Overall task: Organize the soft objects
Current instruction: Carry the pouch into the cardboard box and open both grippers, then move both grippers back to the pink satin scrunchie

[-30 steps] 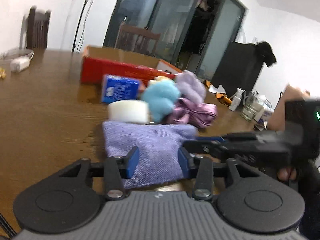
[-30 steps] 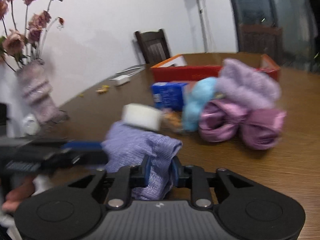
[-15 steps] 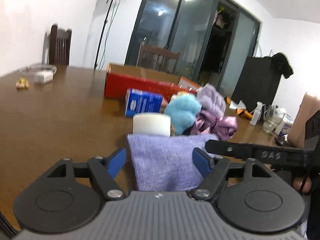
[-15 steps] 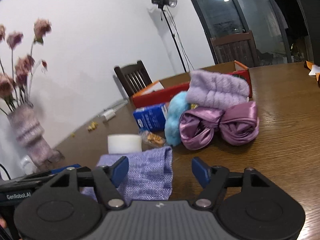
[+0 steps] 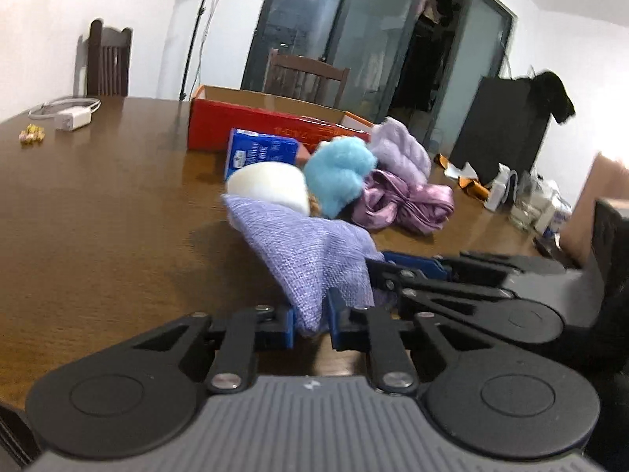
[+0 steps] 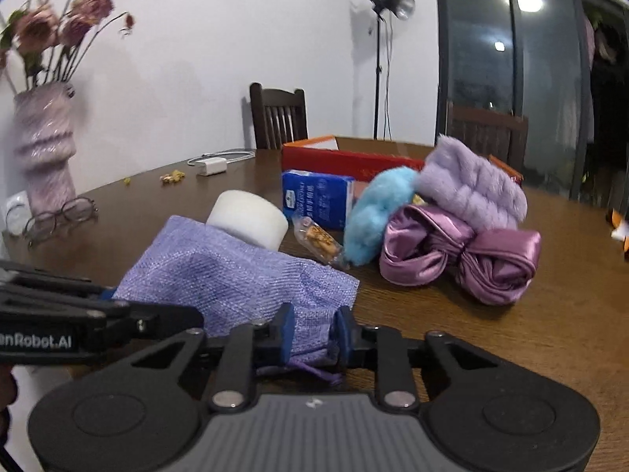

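Lilac cloth (image 5: 314,251) lies on the table (image 5: 98,212) before the soft pile (image 6: 444,232); left gripper (image 5: 311,324) and right gripper (image 6: 312,334), just closing, each pinch a near corner, likely for folding.

a dark brown wooden table (image 6: 511,338) carries everything. on it lie a lavender woven cloth (image 6: 236,275), a white foam cylinder (image 6: 247,218) just behind it, a wrapped snack (image 6: 318,240), a blue carton (image 6: 314,196), a blue fluffy ball (image 6: 373,216), a shiny purple satin bundle (image 6: 460,255) and a long red box (image 5: 271,126). farther off lie eyeglasses (image 6: 59,218), a white charger with cable (image 6: 212,165) and a ribbed pink vase (image 6: 43,149).
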A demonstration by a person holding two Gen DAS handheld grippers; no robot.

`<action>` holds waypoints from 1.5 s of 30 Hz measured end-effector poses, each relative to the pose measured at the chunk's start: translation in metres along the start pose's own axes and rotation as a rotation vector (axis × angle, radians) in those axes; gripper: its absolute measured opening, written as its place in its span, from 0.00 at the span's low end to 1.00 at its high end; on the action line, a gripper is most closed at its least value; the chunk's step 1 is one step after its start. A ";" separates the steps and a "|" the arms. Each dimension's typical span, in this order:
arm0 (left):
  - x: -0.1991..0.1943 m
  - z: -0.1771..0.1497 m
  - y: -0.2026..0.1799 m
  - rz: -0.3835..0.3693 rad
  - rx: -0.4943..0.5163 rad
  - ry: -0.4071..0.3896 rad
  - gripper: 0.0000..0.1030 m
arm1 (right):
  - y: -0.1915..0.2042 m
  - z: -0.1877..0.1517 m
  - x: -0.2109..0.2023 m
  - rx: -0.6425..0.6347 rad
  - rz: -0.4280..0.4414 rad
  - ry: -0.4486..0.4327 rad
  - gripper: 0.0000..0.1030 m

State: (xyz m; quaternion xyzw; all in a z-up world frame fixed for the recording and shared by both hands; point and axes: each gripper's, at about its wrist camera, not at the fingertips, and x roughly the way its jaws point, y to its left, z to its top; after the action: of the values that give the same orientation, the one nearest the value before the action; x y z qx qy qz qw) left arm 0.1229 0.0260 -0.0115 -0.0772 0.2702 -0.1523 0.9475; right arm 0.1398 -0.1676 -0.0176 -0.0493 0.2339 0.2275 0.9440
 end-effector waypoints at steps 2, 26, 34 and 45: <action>-0.008 0.000 -0.009 -0.013 0.062 -0.018 0.16 | 0.004 0.000 -0.006 -0.037 -0.017 -0.012 0.06; 0.298 0.312 0.014 -0.228 -0.007 0.102 0.13 | -0.234 0.241 0.186 0.116 -0.084 0.006 0.06; 0.402 0.318 0.034 -0.094 0.037 0.310 0.42 | -0.257 0.260 0.309 0.015 -0.200 0.222 0.07; 0.334 0.343 0.045 -0.039 0.029 0.173 0.73 | -0.251 0.267 0.293 0.027 -0.215 0.189 0.24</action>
State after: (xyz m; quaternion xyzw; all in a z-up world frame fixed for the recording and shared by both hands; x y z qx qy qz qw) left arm 0.5873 -0.0199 0.1034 -0.0555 0.3472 -0.1806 0.9186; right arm 0.5959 -0.2193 0.0798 -0.0825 0.3181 0.1161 0.9373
